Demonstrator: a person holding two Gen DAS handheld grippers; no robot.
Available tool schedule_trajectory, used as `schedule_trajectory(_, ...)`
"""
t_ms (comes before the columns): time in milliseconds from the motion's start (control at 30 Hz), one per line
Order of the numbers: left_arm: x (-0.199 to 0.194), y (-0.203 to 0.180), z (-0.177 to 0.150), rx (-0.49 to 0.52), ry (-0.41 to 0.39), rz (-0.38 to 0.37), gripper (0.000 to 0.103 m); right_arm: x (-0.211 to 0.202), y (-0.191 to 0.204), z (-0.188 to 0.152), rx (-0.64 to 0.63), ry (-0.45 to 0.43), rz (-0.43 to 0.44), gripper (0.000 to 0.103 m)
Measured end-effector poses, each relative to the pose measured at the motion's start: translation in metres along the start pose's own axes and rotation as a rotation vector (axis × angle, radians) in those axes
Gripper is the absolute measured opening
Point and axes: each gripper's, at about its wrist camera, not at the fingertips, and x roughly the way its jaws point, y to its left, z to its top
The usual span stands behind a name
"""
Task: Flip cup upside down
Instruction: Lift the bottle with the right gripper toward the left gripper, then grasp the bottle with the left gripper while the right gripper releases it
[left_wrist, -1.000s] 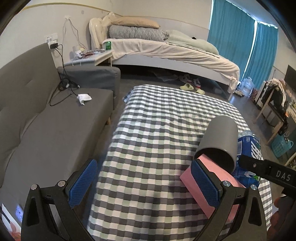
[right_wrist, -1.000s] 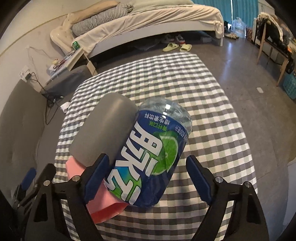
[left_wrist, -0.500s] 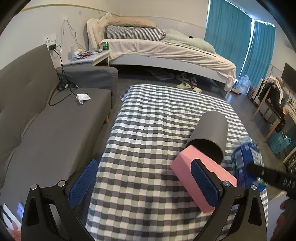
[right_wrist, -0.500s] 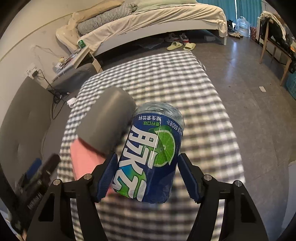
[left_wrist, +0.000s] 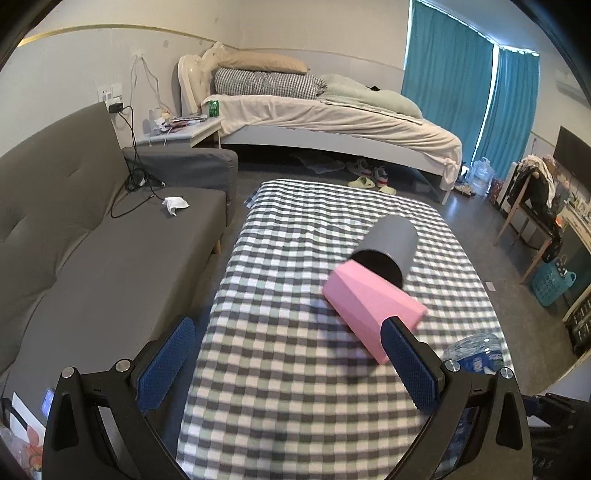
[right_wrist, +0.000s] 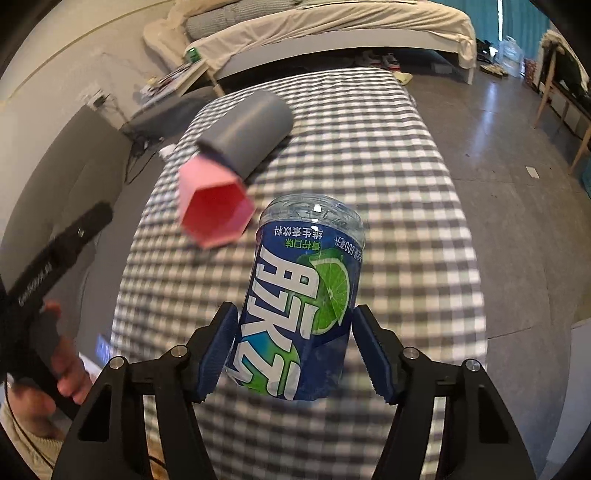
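Note:
A pink hexagonal cup (left_wrist: 373, 306) (right_wrist: 214, 214) lies on its side on the checked tablecloth (left_wrist: 295, 240). Its base end sits at the mouth of a grey cup (left_wrist: 393, 243) (right_wrist: 247, 129), which also lies on its side. My left gripper (left_wrist: 288, 365) is open above the near table edge, its right finger (left_wrist: 410, 365) just in front of the pink cup, touching nothing. My right gripper (right_wrist: 295, 347) is shut on a blue lime-drink bottle (right_wrist: 303, 314) (left_wrist: 476, 350), held to the right of and nearer than the cups.
A grey sofa (left_wrist: 92, 258) runs along the table's left side. A bed (left_wrist: 332, 118) stands beyond the far end, and bare floor (right_wrist: 517, 166) lies to the right. A hand (right_wrist: 62, 362) holds the left gripper's handle at the lower left of the right wrist view.
My right gripper closed on the bottle and drew it back from the cups. The left gripper pulled back, so both cups now lie farther ahead of it.

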Motion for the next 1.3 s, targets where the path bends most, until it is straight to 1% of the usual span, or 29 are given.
schedule_trajectory(167, -0.015, -0.005, -0.012, 0.014, -0.011, -0.014, 0.103, -0.007, 0.004, -0.017, -0.03, -0.008, -0.001, 0.064)
schedule_trajectory(433, -0.03, -0.021, -0.019, 0.052, -0.014, -0.003, 0.103, -0.014, 0.002, -0.02, -0.04, -0.039, -0.008, 0.064)
schedule_trajectory(500, -0.032, -0.024, -0.018, 0.048, -0.008, -0.006, 0.103, -0.023, -0.001, -0.019, -0.039, -0.068, -0.018, 0.068)
schedule_trajectory(533, -0.033, -0.026, -0.017, 0.047, -0.005, -0.011, 0.103, -0.028, -0.002, -0.018, -0.038, -0.081, -0.021, 0.072)
schedule_trajectory(633, -0.033, -0.035, -0.015, 0.069, 0.008, -0.001, 0.103, -0.044, -0.009, -0.014, -0.035, -0.131, -0.035, 0.073)
schedule_trajectory(733, -0.033, -0.049, -0.012, 0.087, 0.023, -0.004, 0.103, -0.059, -0.02, -0.01, -0.045, -0.182, -0.079, 0.074)
schedule_trajectory(800, -0.032, -0.061, -0.011, 0.102, 0.032, -0.029, 0.103, -0.068, -0.031, -0.007, -0.047, -0.208, -0.131, 0.075)
schedule_trajectory(933, -0.027, -0.09, -0.012, 0.156, 0.06, -0.051, 0.103, -0.076, -0.054, -0.005, -0.038, -0.236, -0.197, 0.076)
schedule_trajectory(1067, -0.018, -0.118, -0.016, 0.202, 0.114, -0.083, 0.103, -0.08, -0.076, -0.005, -0.021, -0.256, -0.248, 0.076)
schedule_trajectory(1200, -0.007, -0.141, -0.02, 0.248, 0.163, -0.114, 0.103, -0.08, -0.093, -0.005, -0.007, -0.262, -0.276, 0.078)
schedule_trajectory(1300, 0.002, -0.151, -0.028, 0.286, 0.207, -0.115, 0.103, -0.077, -0.101, -0.003, 0.005, -0.258, -0.28, 0.08)
